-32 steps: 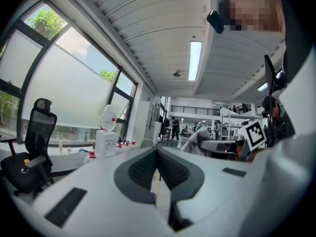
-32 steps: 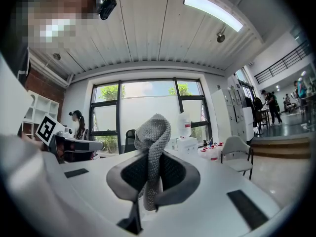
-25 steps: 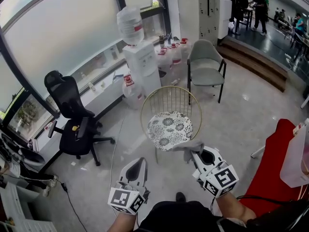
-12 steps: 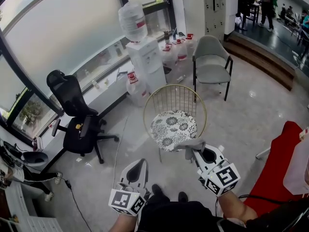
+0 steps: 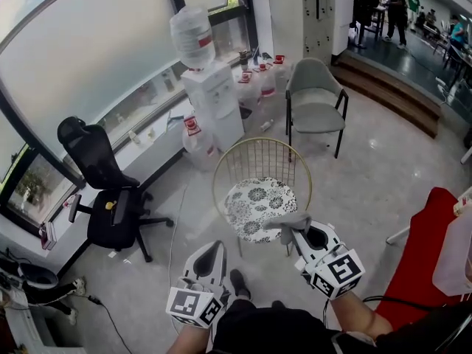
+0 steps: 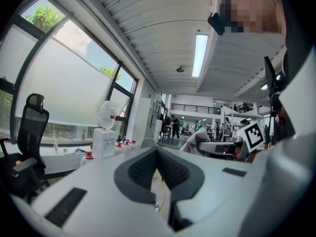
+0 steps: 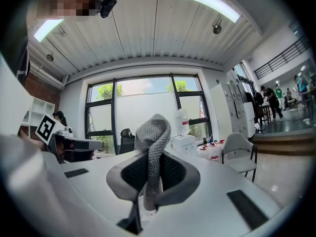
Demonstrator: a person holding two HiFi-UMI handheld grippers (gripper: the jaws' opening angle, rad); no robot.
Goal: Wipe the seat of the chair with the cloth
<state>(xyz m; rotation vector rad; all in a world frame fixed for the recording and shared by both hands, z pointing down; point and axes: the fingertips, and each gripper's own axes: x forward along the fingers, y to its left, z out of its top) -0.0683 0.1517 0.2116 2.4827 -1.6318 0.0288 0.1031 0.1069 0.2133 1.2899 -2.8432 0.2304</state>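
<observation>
A gold wire chair [image 5: 261, 155] with a black-and-white flowered seat [image 5: 259, 202] stands on the floor just ahead of me. My right gripper [image 5: 293, 231] is shut on a grey knitted cloth [image 5: 289, 223], held near the seat's front right edge and above it. In the right gripper view the cloth [image 7: 152, 152] stands up between the closed jaws. My left gripper [image 5: 214, 250] hangs lower left of the chair, shut, with nothing in it; its jaws [image 6: 159, 169] meet in the left gripper view.
A black office chair [image 5: 107, 190] stands at the left, a water dispenser [image 5: 209, 87] with spare bottles behind the wire chair, and a grey armchair [image 5: 316, 98] further back. A red object [image 5: 420, 264] lies at the right. People stand far off at the top right.
The view has shifted slightly as I step; a shoe shows below. The chair sits a little closer to the grippers. Both grippers keep their pose, cloth still held.
</observation>
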